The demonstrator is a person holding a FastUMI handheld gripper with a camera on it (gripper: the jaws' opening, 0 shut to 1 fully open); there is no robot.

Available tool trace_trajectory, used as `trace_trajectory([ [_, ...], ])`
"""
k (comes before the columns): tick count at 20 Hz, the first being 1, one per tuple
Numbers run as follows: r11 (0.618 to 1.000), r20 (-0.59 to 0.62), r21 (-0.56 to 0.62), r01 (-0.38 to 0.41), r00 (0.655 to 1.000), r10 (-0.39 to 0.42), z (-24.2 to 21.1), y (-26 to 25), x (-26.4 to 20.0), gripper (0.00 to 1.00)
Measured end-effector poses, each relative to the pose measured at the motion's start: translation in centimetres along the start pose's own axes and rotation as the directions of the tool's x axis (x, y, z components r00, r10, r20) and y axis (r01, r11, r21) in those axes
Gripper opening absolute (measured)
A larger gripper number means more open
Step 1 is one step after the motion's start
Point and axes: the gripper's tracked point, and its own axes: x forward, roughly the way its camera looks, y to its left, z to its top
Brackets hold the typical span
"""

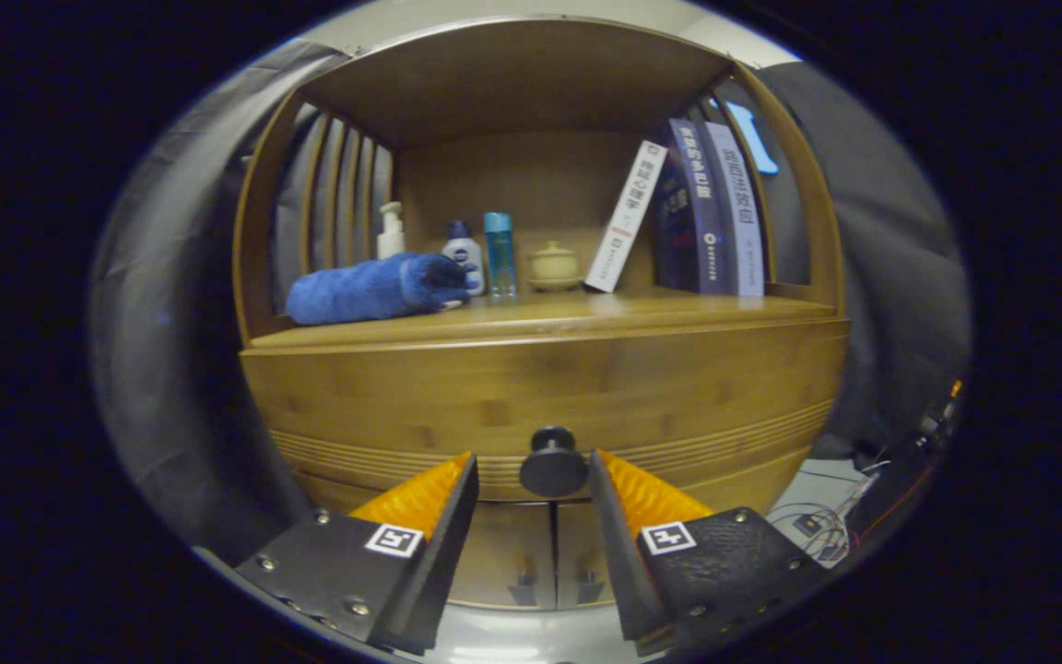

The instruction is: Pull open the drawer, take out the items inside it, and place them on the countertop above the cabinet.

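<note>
A bamboo cabinet faces me with its drawer front (pixel 545 387) closed. The drawer's round dark knob (pixel 553 464) sits between my two fingertips. My gripper (pixel 533 461) is open, its fingers standing on either side of the knob with a small gap to each side. What lies inside the drawer is hidden. The countertop (pixel 549 318) runs just above the drawer front.
On the countertop lie a rolled blue towel (pixel 374 288), a pump bottle (pixel 390 231), a white-and-blue bottle (pixel 464 254), a blue bottle (pixel 499 254), a small lidded pot (pixel 553 266) and leaning books (pixel 692 217). Two lower doors (pixel 549 553) sit under the drawer. Cables (pixel 817 526) lie on the floor.
</note>
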Motion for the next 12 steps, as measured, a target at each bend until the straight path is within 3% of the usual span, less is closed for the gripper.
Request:
trace_trajectory([
  [1, 1.0, 0.019, 0.011, 0.006, 1.0, -0.006, 0.3, -0.2, -0.1, 0.6],
  [4, 0.999, 0.009, 0.029, 0.013, 1.0, -0.014, 0.0, -0.2, 1.2, 0.43],
  [7, 0.999, 0.005, 0.029, 0.021, 1.0, -0.021, -0.6, -0.1, 1.1, 0.43],
  [10, 0.999, -0.033, 0.016, -0.048, 0.998, 0.049, -0.7, 0.0, 1.7, 0.43],
  [12, 0.999, -0.016, -0.023, -0.033, 0.999, 0.032, -0.7, -0.2, 1.2, 0.38],
])
